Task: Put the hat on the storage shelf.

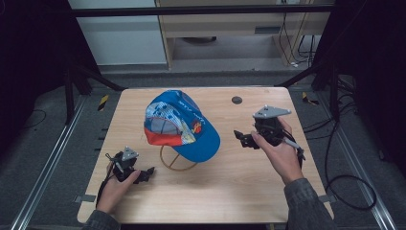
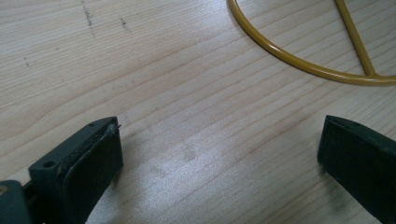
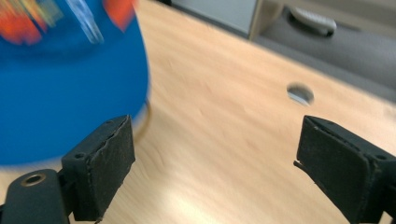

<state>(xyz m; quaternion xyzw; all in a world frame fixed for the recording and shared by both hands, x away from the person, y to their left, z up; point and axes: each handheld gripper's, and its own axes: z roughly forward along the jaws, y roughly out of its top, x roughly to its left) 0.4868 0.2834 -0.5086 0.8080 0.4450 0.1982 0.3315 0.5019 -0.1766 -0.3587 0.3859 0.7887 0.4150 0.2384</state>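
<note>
High view: looking down on a light wooden table (image 1: 230, 191) with a blue cap (image 1: 184, 125) sitting near the middle on a yellow wire stand (image 1: 174, 165), brim pointing toward the near right, red and patterned panels facing left. Resting at the near left, the left gripper (image 1: 147, 173), held in the person's left hand (image 1: 115, 187), jaws pointing right toward the stand's ring and lying apart from it, grey three-cornered plate on top. Hovering at the right, the right gripper (image 1: 243, 139), held in the right hand (image 1: 282, 153), jaws pointing left toward the cap and standing near its brim without touching. Showing a small dark round hole (image 1: 236, 100) in the tabletop, far of the right gripper.

Left gripper view: looking along the left gripper (image 2: 219, 154), jaws spread wide over bare wood grain, holding nothing. Curving across the far right corner, the stand's yellow ring (image 2: 299, 60) with one straight strut joining it, lying flat on the table, well clear of both jaws.

Right gripper view: looking along the right gripper (image 3: 215, 158), jaws spread wide, pinching nothing. Filling the upper left, blurred, the blue cap (image 3: 70, 102), just beyond the left jaw; touching or apart cannot be told. Showing the round hole (image 3: 300, 93) farther off on the right
</note>
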